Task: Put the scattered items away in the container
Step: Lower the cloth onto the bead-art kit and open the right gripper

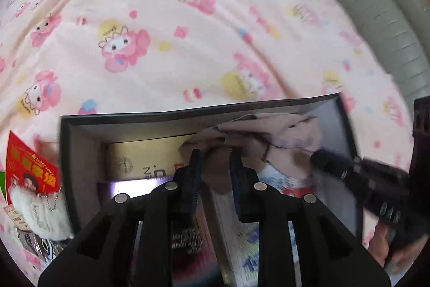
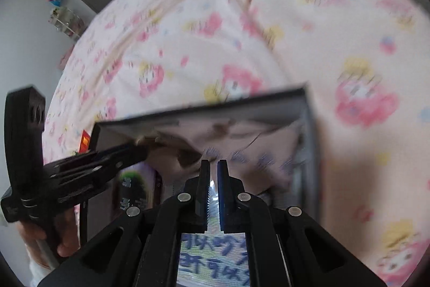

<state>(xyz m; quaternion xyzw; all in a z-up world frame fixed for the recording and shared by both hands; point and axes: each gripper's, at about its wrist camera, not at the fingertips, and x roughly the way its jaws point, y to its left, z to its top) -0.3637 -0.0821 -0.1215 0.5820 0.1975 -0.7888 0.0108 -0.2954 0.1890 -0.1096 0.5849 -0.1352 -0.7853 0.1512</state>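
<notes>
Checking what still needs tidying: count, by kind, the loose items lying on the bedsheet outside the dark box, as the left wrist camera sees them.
Red printed card: 1
White fluffy keychain: 1
Shiny dark packet: 1
Total: 3 beside the box. That corner of the view is cut off, so more could be hidden there.

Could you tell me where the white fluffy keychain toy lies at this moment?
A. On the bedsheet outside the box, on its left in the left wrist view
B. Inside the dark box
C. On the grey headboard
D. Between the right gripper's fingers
A: the white fluffy keychain toy lies on the bedsheet, outside the dark box, beside a red card.
</notes>
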